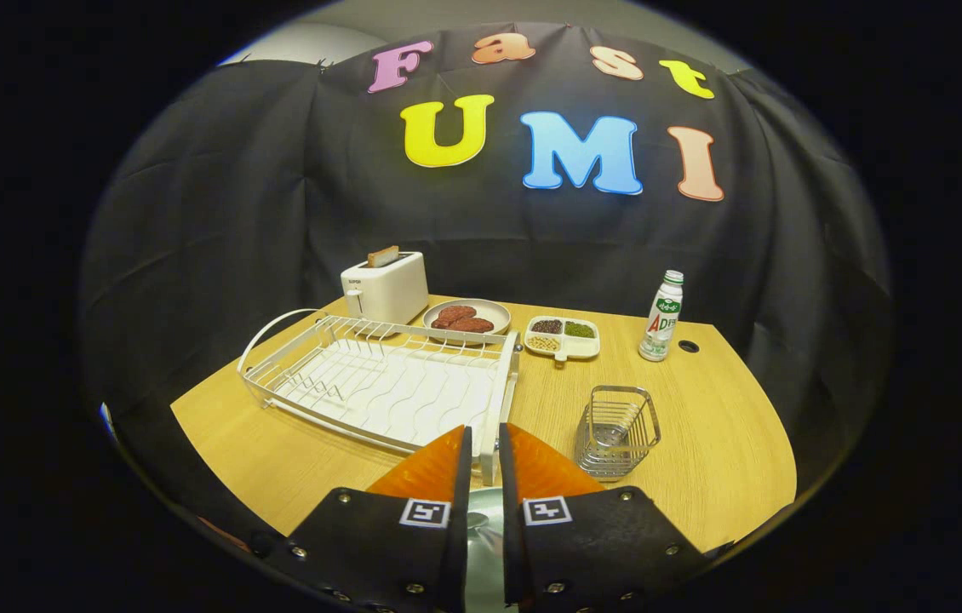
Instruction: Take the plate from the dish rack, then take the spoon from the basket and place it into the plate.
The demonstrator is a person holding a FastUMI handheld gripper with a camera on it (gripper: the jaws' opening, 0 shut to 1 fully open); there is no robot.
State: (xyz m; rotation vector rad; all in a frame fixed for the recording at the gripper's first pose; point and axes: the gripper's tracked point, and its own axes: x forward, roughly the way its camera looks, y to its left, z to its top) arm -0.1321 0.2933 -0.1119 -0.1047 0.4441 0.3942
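The dish rack [502,400] is standing bare on the bench [702,443], and the wire basket [621,393], just to the right of the rack's near corner, is looking bare too. From that it is being judged that the plate is already out of the rack and that the spoon step is the one in hand.

The gripper [483,443] is being held over the rack's near right corner, and its fingers [438,468] are being kept drawn close together with only a narrow slit between them. A pale, shiny thing [479,545] is showing in that slit, nearer than the rack, with a small rounded end on top. It is being taken for the spoon, perhaps with the plate's surface under it. Too little is being shown to tell, or to tell whether both fingers are pressing on it.

If the spoon is being carried, the next move is calling for it to be lowered over the plate, on the near side of the rack, and for the fingers to be let apart only when it is lying low and flat, since smooth metal is likely to slide or clatter.
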